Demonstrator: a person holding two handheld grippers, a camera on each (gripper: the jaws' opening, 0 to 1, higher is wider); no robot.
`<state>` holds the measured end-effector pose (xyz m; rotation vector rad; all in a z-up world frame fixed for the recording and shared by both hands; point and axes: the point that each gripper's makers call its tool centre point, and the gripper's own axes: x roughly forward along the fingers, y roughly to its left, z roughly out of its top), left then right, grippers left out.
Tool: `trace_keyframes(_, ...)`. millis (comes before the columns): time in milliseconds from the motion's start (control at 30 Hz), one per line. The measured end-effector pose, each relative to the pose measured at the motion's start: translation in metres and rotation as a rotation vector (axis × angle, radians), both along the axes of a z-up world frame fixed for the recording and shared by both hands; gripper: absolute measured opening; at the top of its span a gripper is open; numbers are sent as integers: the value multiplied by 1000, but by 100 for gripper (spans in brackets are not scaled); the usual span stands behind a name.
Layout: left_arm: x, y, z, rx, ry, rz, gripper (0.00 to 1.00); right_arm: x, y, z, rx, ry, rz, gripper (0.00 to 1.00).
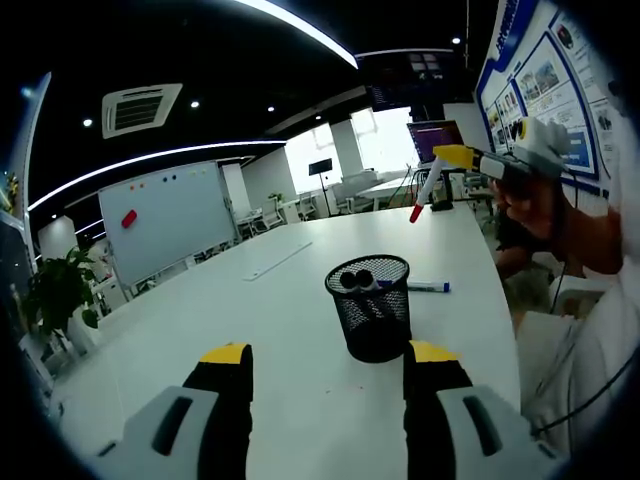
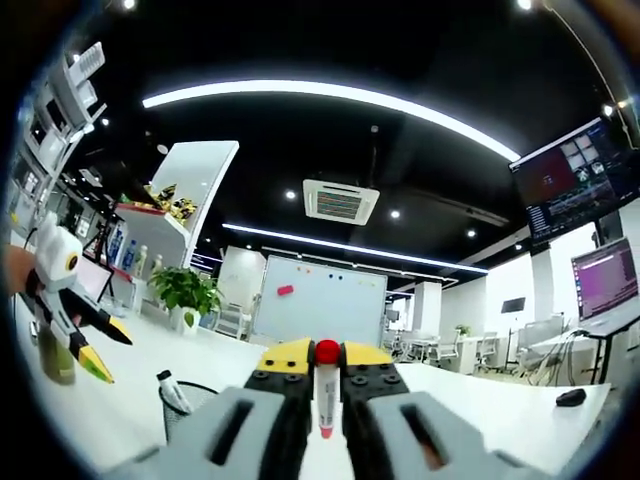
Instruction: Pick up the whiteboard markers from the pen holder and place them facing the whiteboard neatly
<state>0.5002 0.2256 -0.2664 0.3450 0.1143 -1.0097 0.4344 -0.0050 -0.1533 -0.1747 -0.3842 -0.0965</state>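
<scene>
A black mesh pen holder (image 1: 370, 305) stands on the white table (image 1: 250, 330), just ahead of my open left gripper (image 1: 328, 370), with dark-capped markers (image 1: 355, 280) inside. A blue-capped marker (image 1: 425, 287) lies on the table behind the holder. My right gripper (image 1: 462, 157), in a person's hand, hangs above the far side of the table, shut on a red-capped marker (image 1: 424, 192). In the right gripper view that marker (image 2: 326, 395) stands between the shut jaws of the right gripper (image 2: 326, 355). There the left gripper (image 2: 108, 352) hangs open above the pen holder (image 2: 185, 408). The whiteboard (image 1: 165, 215) (image 2: 320, 300) stands beyond the table.
A long pale strip (image 1: 275, 262) lies mid-table. A potted plant (image 1: 60, 290) (image 2: 185, 290) stands by the whiteboard. A lit screen (image 1: 435, 140) sits at the table's far end, and a black mouse (image 2: 572, 397) lies on the table. Posters (image 1: 555, 80) cover the right wall.
</scene>
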Motion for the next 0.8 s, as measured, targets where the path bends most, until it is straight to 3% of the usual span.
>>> trace_keyframes(800,2,1,0,-5,-2,-2,62,4,-6,-15,9,44,-11,9)
